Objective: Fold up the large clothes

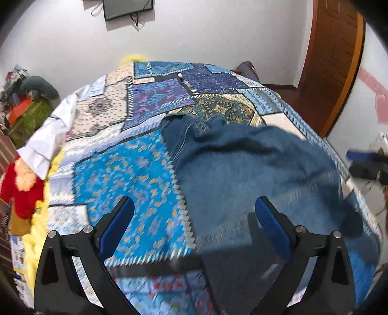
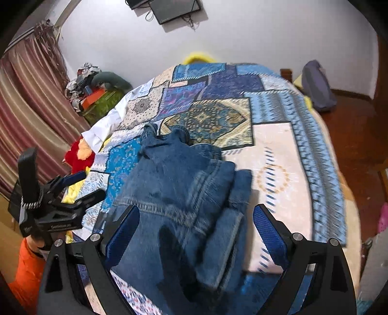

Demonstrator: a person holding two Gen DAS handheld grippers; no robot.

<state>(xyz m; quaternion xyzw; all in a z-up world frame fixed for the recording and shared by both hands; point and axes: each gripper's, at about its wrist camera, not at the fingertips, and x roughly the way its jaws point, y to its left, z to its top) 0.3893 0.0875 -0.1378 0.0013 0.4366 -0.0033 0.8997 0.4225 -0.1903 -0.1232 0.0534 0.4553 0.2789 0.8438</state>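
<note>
- One pair of blue jeans (image 2: 179, 193) lies bunched and partly folded on the patchwork bedspread (image 2: 274, 150), toward its near edge.
- Left gripper (image 1: 194, 213): jaws wide apart, nothing between the pads; it hangs over the spread at the jeans' left border, not touching them.
- Right gripper (image 2: 196, 218): jaws wide apart above the jeans, cloth lying below the gap, pads not pressing on it.
- Left of the jeans, at the bed edge: one white garment (image 2: 101, 128) and one red-and-orange plush item (image 2: 80, 155).
- Beyond those, a cluttered green stand (image 2: 101, 104) and striped curtain (image 2: 29, 101) close off that side.
- Right of the jeans the bedspread is bare up to its edge; brown floor (image 2: 351, 135) beyond, with one grey-blue bag (image 2: 317, 84).
- One screen (image 2: 177, 9) is mounted on the far wall.
</note>
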